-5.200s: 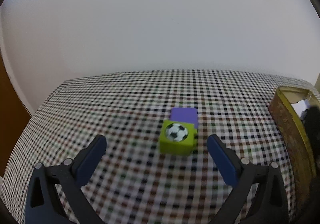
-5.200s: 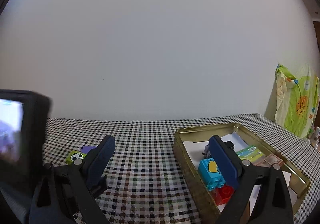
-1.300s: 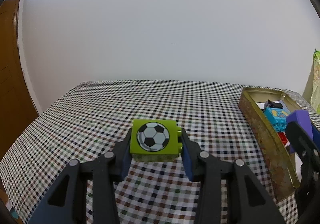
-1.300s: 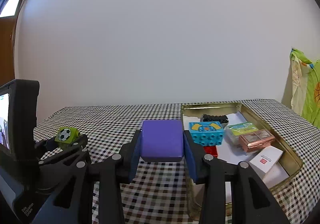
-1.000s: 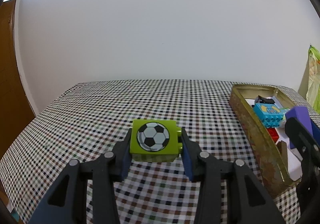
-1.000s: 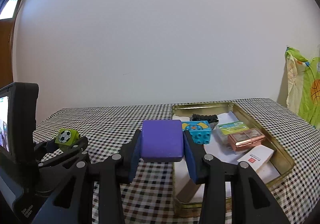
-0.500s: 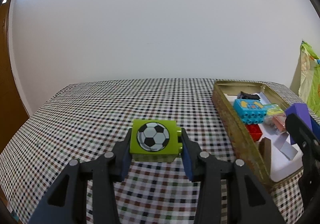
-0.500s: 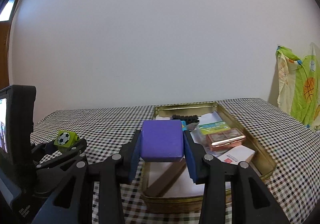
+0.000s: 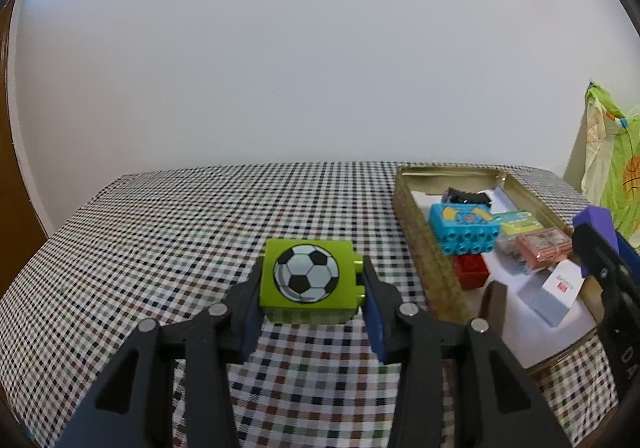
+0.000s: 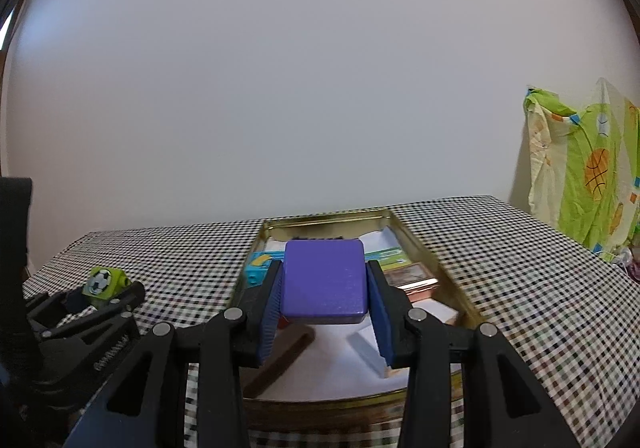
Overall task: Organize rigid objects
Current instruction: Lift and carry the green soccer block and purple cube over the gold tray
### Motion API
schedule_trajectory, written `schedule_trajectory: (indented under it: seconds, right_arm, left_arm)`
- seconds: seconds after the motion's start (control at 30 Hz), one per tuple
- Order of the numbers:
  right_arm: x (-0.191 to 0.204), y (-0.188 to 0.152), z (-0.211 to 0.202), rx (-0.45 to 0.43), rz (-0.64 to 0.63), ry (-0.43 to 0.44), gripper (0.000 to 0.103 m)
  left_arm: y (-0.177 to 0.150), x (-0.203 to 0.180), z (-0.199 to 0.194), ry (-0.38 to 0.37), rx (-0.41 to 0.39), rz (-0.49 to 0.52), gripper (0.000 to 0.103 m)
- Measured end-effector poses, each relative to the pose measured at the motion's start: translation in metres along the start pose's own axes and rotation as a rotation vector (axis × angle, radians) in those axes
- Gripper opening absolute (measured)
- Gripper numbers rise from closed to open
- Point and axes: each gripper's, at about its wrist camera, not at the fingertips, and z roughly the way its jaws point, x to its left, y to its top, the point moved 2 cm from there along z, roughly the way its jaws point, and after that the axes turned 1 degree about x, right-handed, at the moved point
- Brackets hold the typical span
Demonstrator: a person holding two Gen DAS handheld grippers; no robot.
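My left gripper (image 9: pixel 310 298) is shut on a lime-green brick with a football print (image 9: pixel 308 275), held above the checked cloth left of the gold tin (image 9: pixel 420 248). The same green brick (image 10: pixel 103 284) shows small at the left of the right wrist view. My right gripper (image 10: pixel 325 298) is shut on a purple block (image 10: pixel 324 282) and hangs over the near half of the gold tin (image 10: pixel 416 244). The purple block (image 9: pixel 598 221) also peeks in at the right edge of the left wrist view.
The tin holds a turquoise brick (image 9: pixel 464 228), a red brick (image 9: pixel 472 270), a copper-pink case (image 9: pixel 542 250), a white box (image 9: pixel 560 292), a brown stick (image 10: pixel 280 362) and a black item (image 9: pixel 466 196). A green patterned cloth (image 10: pixel 588 167) hangs at the right. The checked table (image 9: pixel 160 248) ends at a white wall.
Both grippers have slid to the right with their blocks; the tin has come nearer the middle of each view, and the purple block now hangs over the tin.
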Motion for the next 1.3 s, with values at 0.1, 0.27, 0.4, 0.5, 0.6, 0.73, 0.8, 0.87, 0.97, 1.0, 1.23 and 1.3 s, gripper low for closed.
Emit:
schedule_trajectory:
  seconds: [0.1,0.27,0.4,0.5,0.6,0.73,0.8,0.87,0.97,1.0,1.23,1.3]
  right_arm:
    - [-0.006,-0.001,-0.003,-0.004,0.001,-0.014,0.043]
    - [-0.024,0.002,-0.002,-0.004,0.006,-0.032,0.043]
    - [-0.039,0.006,-0.003,-0.008,0.003,-0.053,0.043]
    - [-0.049,0.008,-0.005,-0.01,0.007,-0.071,0.043]
    - [-0.061,0.013,-0.008,-0.014,0.019,-0.083,0.043]
    - [-0.073,0.022,-0.011,-0.026,0.017,-0.097,0.043]
    - [-0.078,0.026,-0.008,-0.026,0.014,-0.096,0.043]
    - [-0.082,0.03,-0.004,-0.025,0.009,-0.096,0.043]
    - [-0.086,0.035,0.002,-0.023,0.004,-0.095,0.043]
    - [-0.089,0.036,0.004,-0.02,0.006,-0.094,0.043]
    - [-0.096,0.037,0.02,0.016,0.007,-0.083,0.043]
    - [-0.099,0.038,0.023,0.027,0.015,-0.076,0.043]
  left_arm:
    - [0.003,-0.006,-0.004,-0.013,-0.01,0.008,0.042]
    - [0.008,-0.019,-0.007,-0.047,-0.017,0.012,0.042]
    - [0.012,-0.03,-0.011,-0.068,-0.027,0.022,0.042]
    - [0.016,-0.041,-0.013,-0.089,-0.033,0.035,0.042]
    - [0.019,-0.054,-0.014,-0.11,-0.037,0.052,0.042]
    - [0.023,-0.072,-0.01,-0.145,-0.02,0.06,0.042]
    - [0.023,-0.079,-0.01,-0.154,-0.009,0.062,0.042]
    - [0.023,-0.088,-0.008,-0.166,0.003,0.067,0.042]
    - [0.023,-0.098,-0.009,-0.175,0.004,0.082,0.042]
    - [0.023,-0.1,-0.009,-0.177,0.004,0.085,0.042]
    - [0.022,-0.112,-0.004,-0.19,0.024,0.094,0.042]
    - [0.021,-0.114,-0.002,-0.187,0.033,0.092,0.042]
